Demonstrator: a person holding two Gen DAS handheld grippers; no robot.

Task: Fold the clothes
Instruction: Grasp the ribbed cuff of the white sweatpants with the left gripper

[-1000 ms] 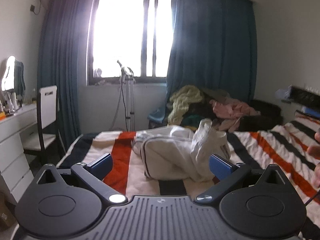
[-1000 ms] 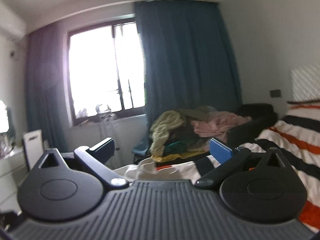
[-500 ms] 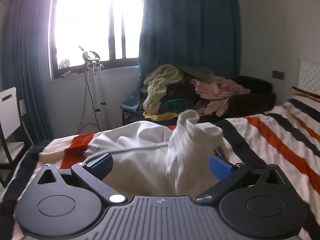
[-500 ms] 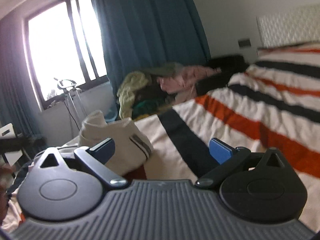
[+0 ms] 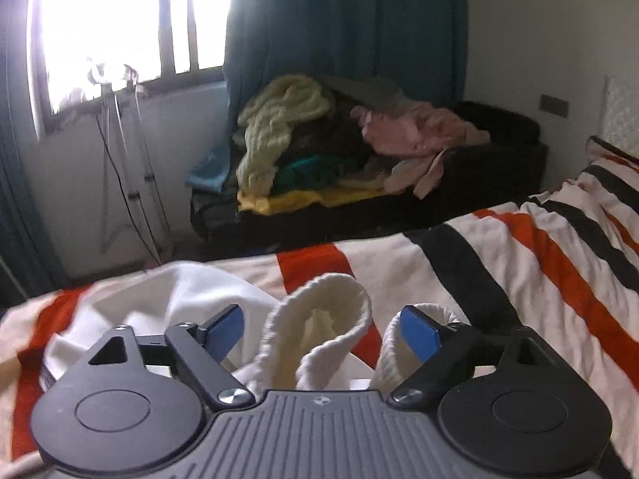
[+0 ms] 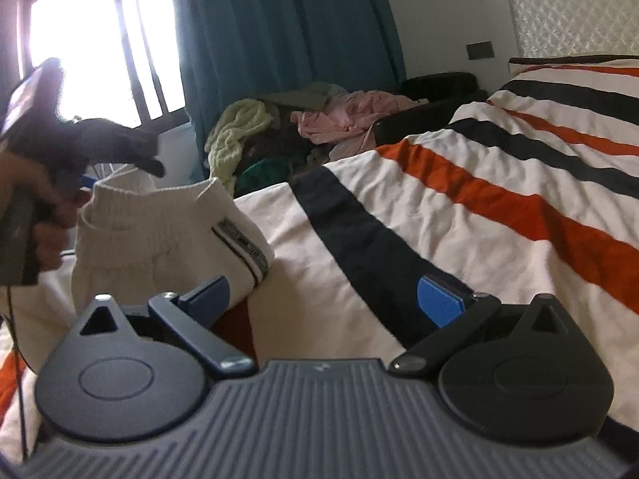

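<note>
We are only just starting. The white top (image 5: 167,299) is lying in a messy heap on the near, left part of the bed (image 5: 499,279), on the striped cover. It is not flat and we are not seeing any neat fold in it yet.

Our left gripper (image 5: 321,329) is reaching into the heap. Its jaws are closing right now. A ribbed cuff (image 5: 331,319) is standing up between them, curled like a tube. The blue pads (image 5: 223,329) are not pressing on it yet, so we are not holding it. A second bit of ribbed cloth is sitting just beside the right pad.

Our right gripper (image 6: 331,297) is hanging low over the bed, just to the right of the heap. Its jaws are wide apart and they are holding nothing. Only the striped cover is showing between them. Its left pad is close to the band of the top, but we cannot tell if it is touching.

Far off, past the bed, a pile of clothes (image 5: 319,151) is waiting on a dark couch.

We think nearly all the work is left: grab the top, spread it flat, fold it, then do the pile.
</note>
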